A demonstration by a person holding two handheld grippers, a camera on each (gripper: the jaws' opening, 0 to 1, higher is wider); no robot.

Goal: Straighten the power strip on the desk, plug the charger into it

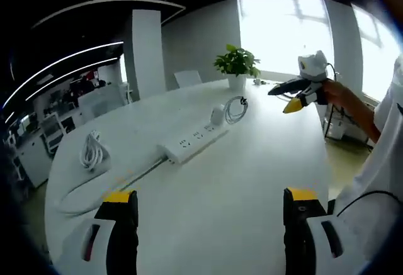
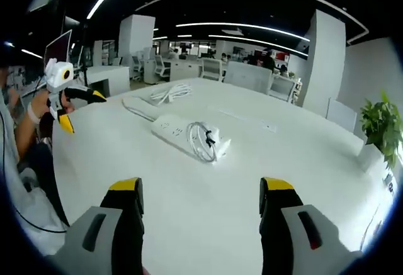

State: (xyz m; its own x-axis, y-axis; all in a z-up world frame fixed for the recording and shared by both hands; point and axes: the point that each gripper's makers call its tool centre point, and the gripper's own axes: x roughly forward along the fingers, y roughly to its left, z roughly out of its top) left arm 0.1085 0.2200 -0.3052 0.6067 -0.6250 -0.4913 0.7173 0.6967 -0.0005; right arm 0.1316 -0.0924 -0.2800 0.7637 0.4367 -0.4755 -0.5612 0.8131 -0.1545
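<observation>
A white power strip (image 1: 192, 141) (image 2: 171, 129) lies slantwise on the white desk (image 1: 252, 180) (image 2: 302, 162). A white charger (image 1: 217, 115) (image 2: 217, 141) with its coiled cable (image 1: 235, 108) (image 2: 200, 141) rests at one end of the strip. My left gripper (image 1: 210, 202) is open, its jaws wide apart, well short of the strip; it also appears held in a hand (image 2: 69, 102) at the desk's edge. My right gripper (image 2: 201, 193) is open, short of the charger; it also appears in the air across the desk (image 1: 302, 92).
The strip's own cord runs to a coiled white bundle (image 1: 92, 151) (image 2: 169, 92). A potted plant (image 1: 237, 64) (image 2: 381, 127) stands at the desk's far end. Office chairs (image 2: 249, 75) and desks fill the room behind. A person's sleeve (image 1: 378, 174) is at the right.
</observation>
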